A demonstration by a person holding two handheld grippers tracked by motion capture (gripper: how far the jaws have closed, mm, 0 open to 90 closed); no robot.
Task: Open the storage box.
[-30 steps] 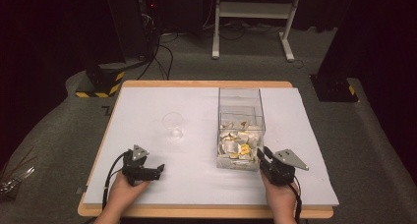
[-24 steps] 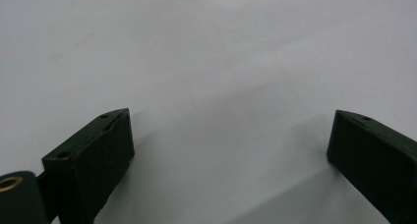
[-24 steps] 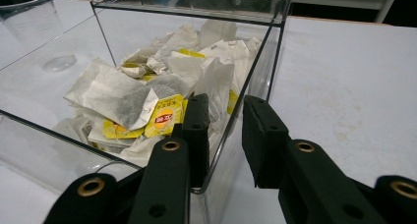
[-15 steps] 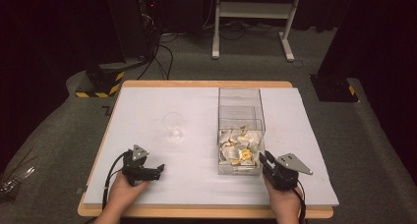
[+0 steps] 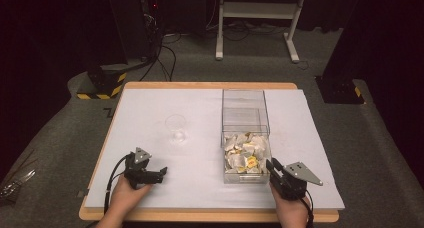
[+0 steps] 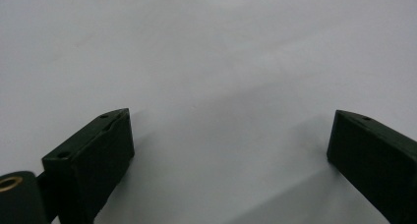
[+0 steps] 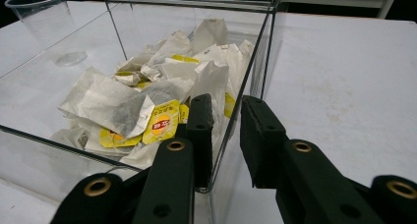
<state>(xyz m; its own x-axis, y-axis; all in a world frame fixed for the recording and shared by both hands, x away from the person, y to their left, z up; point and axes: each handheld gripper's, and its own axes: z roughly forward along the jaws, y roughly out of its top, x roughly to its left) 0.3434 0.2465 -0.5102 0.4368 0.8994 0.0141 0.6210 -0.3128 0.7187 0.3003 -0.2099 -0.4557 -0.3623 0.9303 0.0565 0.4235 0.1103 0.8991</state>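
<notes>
Right gripper view shows the right gripper closed across the clear box's near corner wall at lower centre, probably to steady or drag it, tea bags heaped inside. At lower left of the high view, the left gripper rests wide open and empty.

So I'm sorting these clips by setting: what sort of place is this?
Probably a lab or recording studio, not a home: a white-topped table on grey carpet, dark surroundings with cables and equipment stands behind, and a staged setup of a clear box of tea bags and a plastic cup.
</notes>
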